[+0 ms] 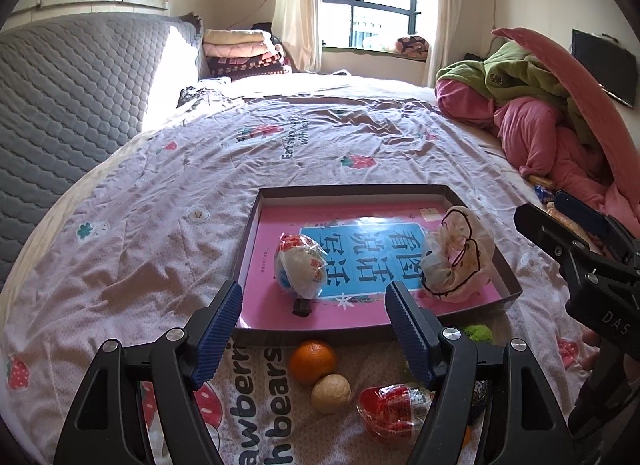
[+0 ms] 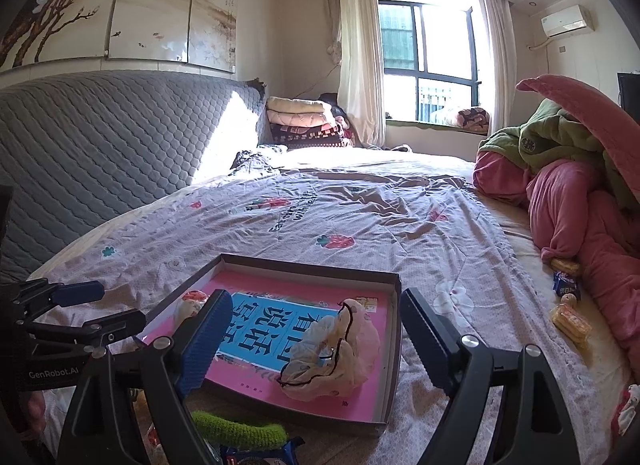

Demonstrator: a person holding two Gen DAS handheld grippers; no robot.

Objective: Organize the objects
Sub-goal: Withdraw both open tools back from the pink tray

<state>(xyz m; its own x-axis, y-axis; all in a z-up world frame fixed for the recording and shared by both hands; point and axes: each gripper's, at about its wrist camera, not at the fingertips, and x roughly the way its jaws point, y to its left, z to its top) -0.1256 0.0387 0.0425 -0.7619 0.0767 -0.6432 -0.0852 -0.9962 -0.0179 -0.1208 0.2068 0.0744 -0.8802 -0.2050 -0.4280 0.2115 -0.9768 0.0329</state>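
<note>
1. Left wrist view: the strawberry-print bed sheet [image 1: 160, 249] spreads under and ahead of the left tool [image 1: 314, 329].
2. A shallow brown cardboard tray with a pink and blue liner [image 1: 472, 193] lies just ahead of both tools.
3. A crumpled cream plastic bag [image 2: 340, 349] sits in the tray, ahead of the right tool [image 2: 316, 337].
4. A round orange fruit [image 1: 313, 361] lies between the left tool's fingers, untouched.
5. Both tools gape, gripping nothing.

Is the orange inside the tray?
No, the orange lies on the bedsheet just outside the tray's near rim, beside a walnut.
</note>
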